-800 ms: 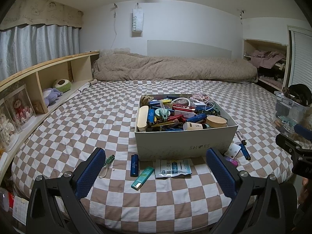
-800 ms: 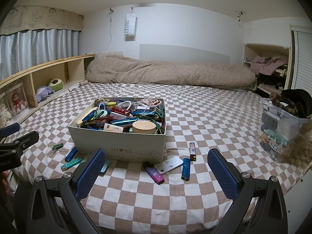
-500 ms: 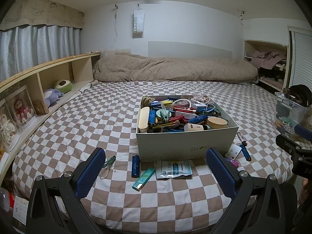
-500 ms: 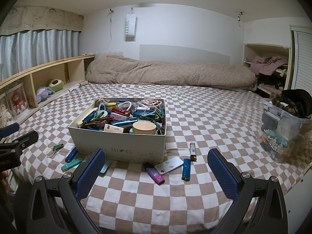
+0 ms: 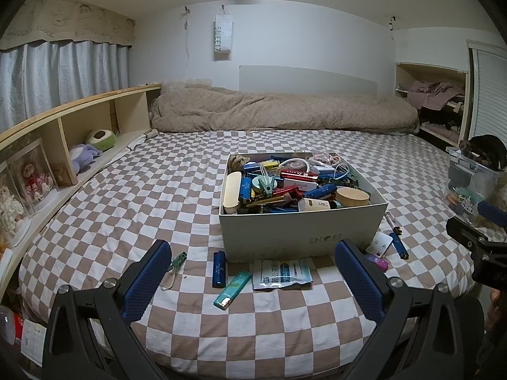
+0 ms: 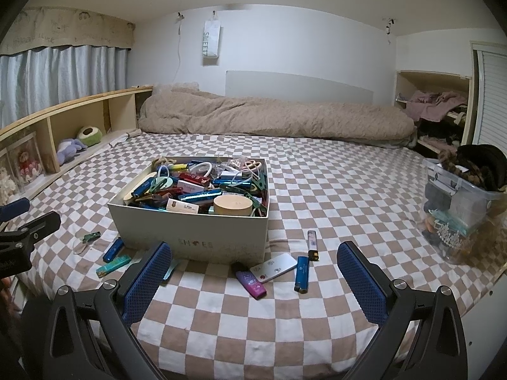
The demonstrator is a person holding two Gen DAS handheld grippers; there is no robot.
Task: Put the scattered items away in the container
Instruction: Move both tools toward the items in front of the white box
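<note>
A grey shoe box (image 5: 301, 231) (image 6: 190, 237), full of small items, sits on the checkered bed. In front of it lie a blue lighter (image 5: 219, 268), a teal lighter (image 5: 233, 289), a white sachet (image 5: 282, 274) and a green clip (image 5: 178, 259). To its right lie a purple device (image 6: 250, 282), a white card case (image 6: 273, 267), a blue lighter (image 6: 301, 274) and a clear lighter (image 6: 312, 244). My left gripper (image 5: 253, 281) is open and empty, above the bed's near edge. My right gripper (image 6: 255, 285) is open and empty, short of the purple device.
A clear plastic bin (image 6: 459, 212) of clothes and trinkets stands at the bed's right edge. A wooden shelf (image 5: 63, 145) with plush toys runs along the left. A beige duvet (image 5: 279, 110) lies across the far end.
Both views have shifted only slightly. The left gripper has drifted a little, so the box sits marginally higher in its view. No item has moved.
</note>
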